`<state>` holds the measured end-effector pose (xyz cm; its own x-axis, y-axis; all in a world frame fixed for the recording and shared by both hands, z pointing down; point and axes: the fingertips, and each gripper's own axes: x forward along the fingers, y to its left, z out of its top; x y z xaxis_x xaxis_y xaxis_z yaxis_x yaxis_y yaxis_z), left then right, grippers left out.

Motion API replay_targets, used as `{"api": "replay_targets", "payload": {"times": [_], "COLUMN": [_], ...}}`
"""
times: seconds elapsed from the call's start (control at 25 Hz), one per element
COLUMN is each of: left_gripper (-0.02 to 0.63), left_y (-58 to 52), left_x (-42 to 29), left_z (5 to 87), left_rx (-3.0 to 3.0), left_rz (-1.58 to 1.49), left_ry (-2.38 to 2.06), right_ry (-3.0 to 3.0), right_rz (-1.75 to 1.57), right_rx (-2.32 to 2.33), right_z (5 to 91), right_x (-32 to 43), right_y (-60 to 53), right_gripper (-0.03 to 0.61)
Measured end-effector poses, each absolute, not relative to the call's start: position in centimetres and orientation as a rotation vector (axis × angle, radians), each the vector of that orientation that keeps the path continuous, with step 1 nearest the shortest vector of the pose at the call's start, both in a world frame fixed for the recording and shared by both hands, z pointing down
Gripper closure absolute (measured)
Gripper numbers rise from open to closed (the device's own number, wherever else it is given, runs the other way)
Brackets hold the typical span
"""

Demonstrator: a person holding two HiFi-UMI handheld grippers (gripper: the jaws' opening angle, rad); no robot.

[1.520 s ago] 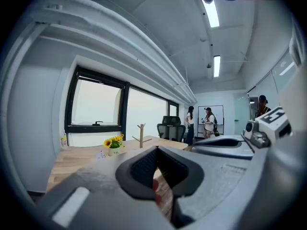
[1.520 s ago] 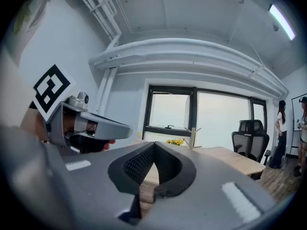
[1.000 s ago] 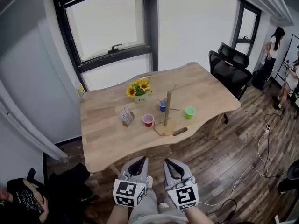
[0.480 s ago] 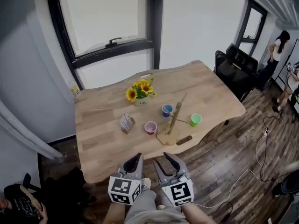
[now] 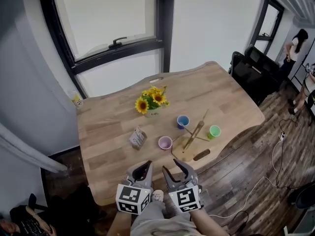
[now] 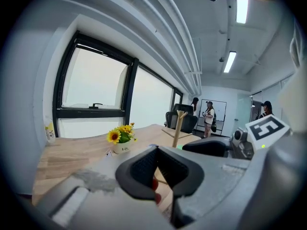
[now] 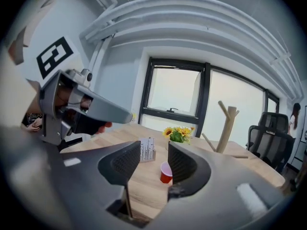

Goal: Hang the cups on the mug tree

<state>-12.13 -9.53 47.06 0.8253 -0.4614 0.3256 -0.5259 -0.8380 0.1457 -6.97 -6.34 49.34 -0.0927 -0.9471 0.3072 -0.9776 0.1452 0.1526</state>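
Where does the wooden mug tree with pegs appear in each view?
Head view: wooden mug tree on the wooden table, right of centre.
Left gripper view: mug tree near the centre.
Right gripper view: mug tree right of centre.
Shared landmark: the white pot of yellow sunflowers, always left of it.

mug tree (image 5: 194, 135): wooden, upright on counter (image 5: 113, 127)
red cup (image 5: 165, 142): upright, just left of tree
blue cup (image 5: 183, 121): upright, behind tree
green cup (image 5: 214, 131): upright, right of tree
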Motion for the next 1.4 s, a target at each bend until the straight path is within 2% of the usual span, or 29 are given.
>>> {"api": "replay_targets", "payload": {"times": [0.88,1.4], "left_gripper": [0.615,0.615], "left_y": [-17.0,-17.8], "left_x": [-13.2,-14.1], "left_z": [51.4,51.4], "left_rx": [2.743,2.744], "left_rz": [0.502,0.475], "left_ry": [-0.682,-0.72], "right_ry": [-1.833,-1.685], "right_rz": [0.322,0.38], "right_rx": [1.655,1.519], "right_z": [62.1,67.2], "right_x": [-5.2,-3.9], "right_y": [-15.8,-18.2], "right_gripper": [0.397,0.431]}}
